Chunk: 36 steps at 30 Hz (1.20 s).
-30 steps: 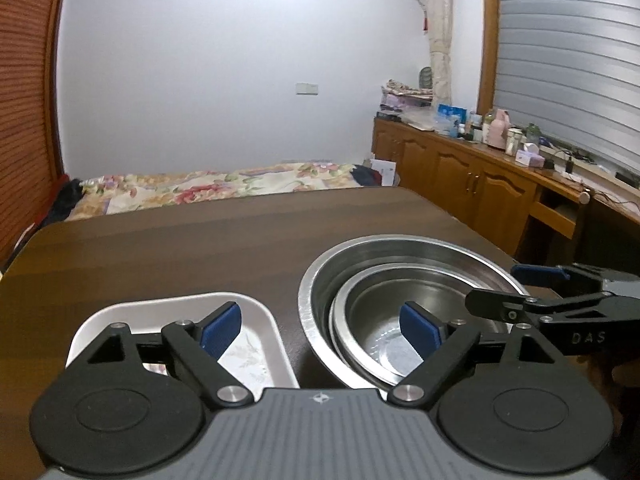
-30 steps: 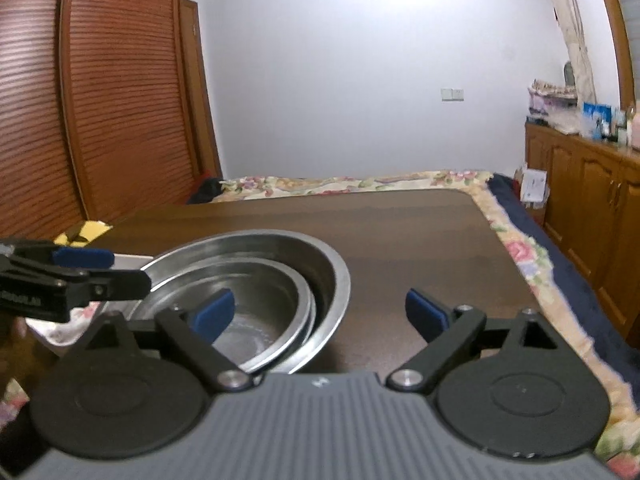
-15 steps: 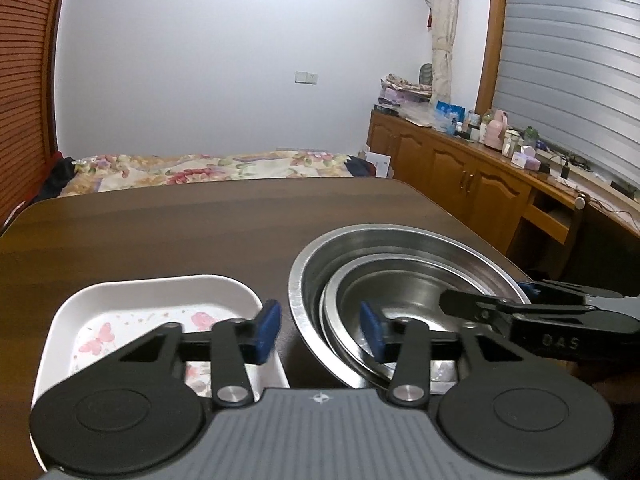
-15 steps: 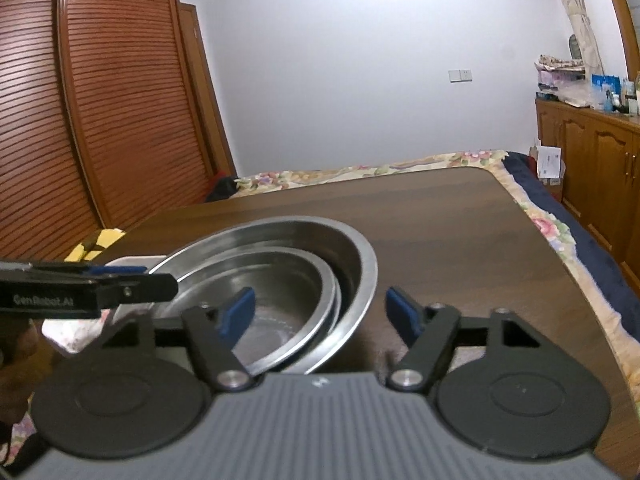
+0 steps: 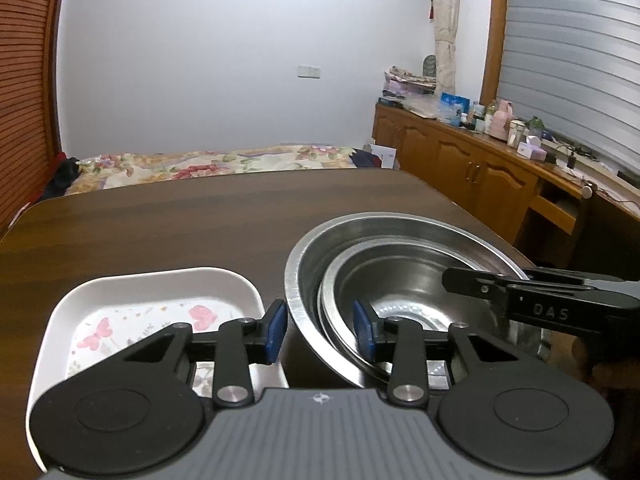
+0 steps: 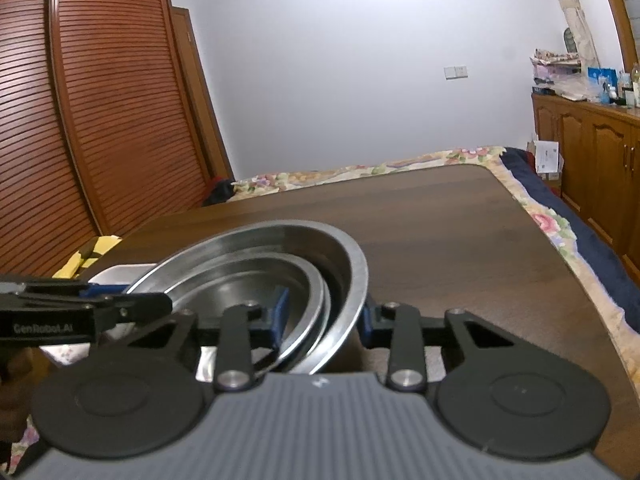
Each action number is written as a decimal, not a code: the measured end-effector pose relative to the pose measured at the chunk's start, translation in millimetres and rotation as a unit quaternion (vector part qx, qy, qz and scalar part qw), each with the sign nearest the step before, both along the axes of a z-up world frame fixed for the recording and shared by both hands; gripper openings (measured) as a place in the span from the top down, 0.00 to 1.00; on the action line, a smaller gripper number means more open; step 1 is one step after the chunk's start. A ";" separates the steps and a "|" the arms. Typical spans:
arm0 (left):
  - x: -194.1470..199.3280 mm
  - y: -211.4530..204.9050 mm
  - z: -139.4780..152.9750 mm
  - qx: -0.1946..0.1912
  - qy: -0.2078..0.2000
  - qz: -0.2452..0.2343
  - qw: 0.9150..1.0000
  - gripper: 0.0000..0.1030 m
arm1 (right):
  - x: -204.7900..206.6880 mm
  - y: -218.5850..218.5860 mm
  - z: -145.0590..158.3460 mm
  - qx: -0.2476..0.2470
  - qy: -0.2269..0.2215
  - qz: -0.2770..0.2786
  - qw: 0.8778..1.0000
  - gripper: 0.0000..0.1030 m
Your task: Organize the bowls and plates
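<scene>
Nested steel bowls [image 5: 400, 264] sit on the dark wooden table [image 5: 200, 216], a smaller one inside a large one; they also show in the right wrist view [image 6: 280, 264]. A white rectangular plate [image 5: 152, 292] with a butterfly print lies just left of them. My left gripper [image 5: 320, 332] is shut on the left rims of the bowls. My right gripper [image 6: 322, 316] is shut on their right rims, and it shows from the side in the left wrist view [image 5: 520, 292]. The left gripper shows at the left edge of the right wrist view [image 6: 80, 312].
A bed with a floral cover [image 5: 208, 164] lies beyond the table's far edge. Wooden cabinets [image 5: 480, 176] with clutter on top line the right wall. Slatted wooden wardrobe doors [image 6: 100, 120] stand on the left. The table's right edge [image 6: 580, 280] runs close to the bowls.
Both grippers have closed from wide open onto opposite rims of the nested bowls. Both have moved closer to the bowls.
</scene>
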<state>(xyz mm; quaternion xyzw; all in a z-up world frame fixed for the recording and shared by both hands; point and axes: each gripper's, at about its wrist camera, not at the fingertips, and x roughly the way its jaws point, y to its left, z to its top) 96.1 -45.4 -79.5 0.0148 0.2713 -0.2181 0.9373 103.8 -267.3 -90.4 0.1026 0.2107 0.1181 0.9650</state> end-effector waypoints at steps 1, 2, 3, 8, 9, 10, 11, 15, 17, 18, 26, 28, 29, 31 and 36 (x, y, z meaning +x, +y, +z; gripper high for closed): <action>-1.2 -0.8 0.1 0.002 -0.001 0.000 1.000 0.65 | 0.1 0.8 -0.4 0.000 0.000 0.000 1.000 0.70; -2.1 -1.6 0.5 0.004 -0.002 0.003 1.000 0.66 | -0.1 1.7 -0.8 0.000 0.000 0.001 1.000 0.71; -2.6 -1.5 1.1 0.004 -0.001 0.005 1.000 0.67 | -0.4 2.2 -0.8 0.002 -0.001 0.003 1.000 0.73; -3.9 3.1 8.0 -0.013 0.002 0.006 1.000 0.69 | 0.2 0.3 1.7 0.010 0.002 -0.001 1.000 0.73; -4.7 3.3 10.0 -0.013 0.001 0.006 1.000 0.69 | 0.1 -0.5 3.1 0.014 0.002 -0.001 1.000 0.73; -5.5 4.3 12.2 -0.014 -0.001 0.006 1.000 0.69 | -0.4 -0.5 4.7 0.014 0.001 -0.001 1.000 0.73; -6.5 4.4 15.2 -0.014 -0.004 0.005 1.000 0.69 | -1.8 -0.3 6.8 0.013 -0.002 -0.002 1.000 0.73; -7.3 4.9 22.7 -0.012 -0.004 0.004 1.000 0.69 | -3.0 -1.5 17.1 0.029 0.002 -0.013 0.999 0.73; -7.0 5.5 25.4 -0.012 -0.004 0.003 1.000 0.69 | -3.1 -0.8 20.9 0.032 0.000 -0.016 0.999 0.73; -6.9 6.3 27.6 -0.012 -0.005 0.003 1.000 0.69 | -3.4 -0.5 22.5 0.031 -0.002 -0.017 0.999 0.73; -13.5 10.1 41.4 -0.005 -0.011 0.002 1.000 0.69 | -3.4 0.2 32.8 0.024 -0.010 -0.011 1.000 0.73; -15.4 11.7 45.2 -0.003 -0.014 0.003 1.000 0.69 | -4.1 -0.4 36.2 0.026 -0.012 -0.008 1.000 0.73; -16.7 12.8 47.7 -0.003 -0.017 0.004 1.000 0.69 | -4.1 -0.4 37.8 0.027 -0.013 -0.007 1.000 0.73; -19.0 14.7 52.1 -0.002 -0.020 0.006 1.000 0.69 | -4.7 1.6 41.2 0.028 -0.016 -0.005 0.999 0.73; -24.1 22.6 63.5 -0.004 -0.027 0.010 1.000 0.69 | -5.4 6.9 51.7 0.023 -0.024 0.002 0.999 0.73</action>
